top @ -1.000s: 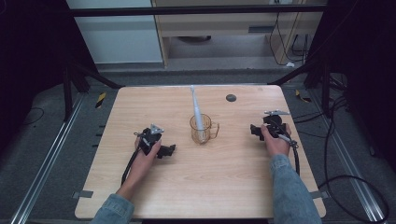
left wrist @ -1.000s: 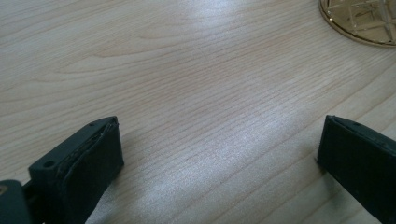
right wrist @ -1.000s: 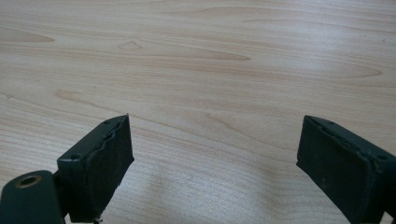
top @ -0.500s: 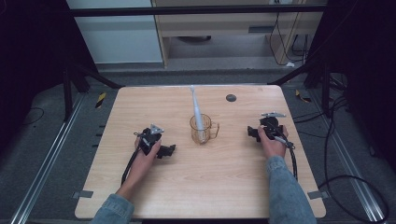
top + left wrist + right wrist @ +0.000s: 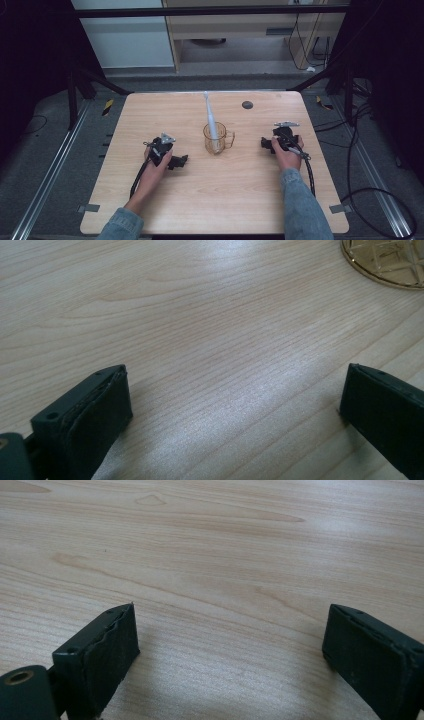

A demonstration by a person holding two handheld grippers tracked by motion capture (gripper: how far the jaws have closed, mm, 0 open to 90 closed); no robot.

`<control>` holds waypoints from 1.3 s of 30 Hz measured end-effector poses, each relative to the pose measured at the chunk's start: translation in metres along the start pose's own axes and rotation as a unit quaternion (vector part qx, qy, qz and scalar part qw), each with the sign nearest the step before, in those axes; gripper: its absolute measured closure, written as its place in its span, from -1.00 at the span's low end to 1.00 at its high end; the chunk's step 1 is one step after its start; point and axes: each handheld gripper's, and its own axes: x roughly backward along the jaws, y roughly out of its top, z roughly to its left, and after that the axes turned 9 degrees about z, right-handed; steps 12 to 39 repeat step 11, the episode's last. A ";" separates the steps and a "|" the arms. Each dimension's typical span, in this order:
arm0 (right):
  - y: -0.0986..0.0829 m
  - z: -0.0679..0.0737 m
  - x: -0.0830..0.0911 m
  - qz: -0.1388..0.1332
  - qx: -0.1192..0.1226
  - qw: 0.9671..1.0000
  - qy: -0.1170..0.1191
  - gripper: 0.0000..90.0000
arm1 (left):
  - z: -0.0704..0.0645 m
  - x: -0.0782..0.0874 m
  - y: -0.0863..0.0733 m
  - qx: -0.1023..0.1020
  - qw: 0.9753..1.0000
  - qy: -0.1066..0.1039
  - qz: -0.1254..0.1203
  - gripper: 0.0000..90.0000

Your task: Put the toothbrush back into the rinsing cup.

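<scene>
On the wooden table [image 5: 215,200], the left gripper [image 5: 178,161] rests at about eight o'clock from the glass mug [image 5: 216,138], jaws set wide apart over bare wood, nothing between them; the mug's amber base [image 5: 387,260] shows at one o'clock in the left gripper view. The right gripper [image 5: 265,144] sits at three o'clock from the mug, jaws likewise spread with only tabletop between. The mug stands upright mid-table, handle toward three o'clock, holding a white electric toothbrush [image 5: 210,118] that leans toward twelve. Farther off, at one o'clock, lies a small dark disc [image 5: 247,105]
</scene>
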 end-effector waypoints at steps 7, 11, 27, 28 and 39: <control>-0.001 0.001 0.000 0.004 0.006 1.000 0.005 -0.88 | 0.000 0.000 0.000 0.000 1.000 0.000 0.000 -1.00; -0.001 0.001 0.000 0.007 -0.003 1.000 0.001 -0.95 | 0.000 0.000 0.000 0.000 1.000 0.000 0.000 -1.00; -0.001 0.001 0.000 0.007 -0.003 1.000 0.001 -0.95 | 0.000 0.000 0.000 0.000 1.000 0.000 0.000 -1.00; -0.001 0.001 0.000 0.007 -0.003 1.000 0.001 -0.95 | 0.000 0.000 0.000 0.000 1.000 0.000 0.000 -1.00; -0.001 0.001 0.000 0.007 -0.003 1.000 0.001 -0.95 | 0.000 0.000 0.000 0.000 1.000 0.000 0.000 -1.00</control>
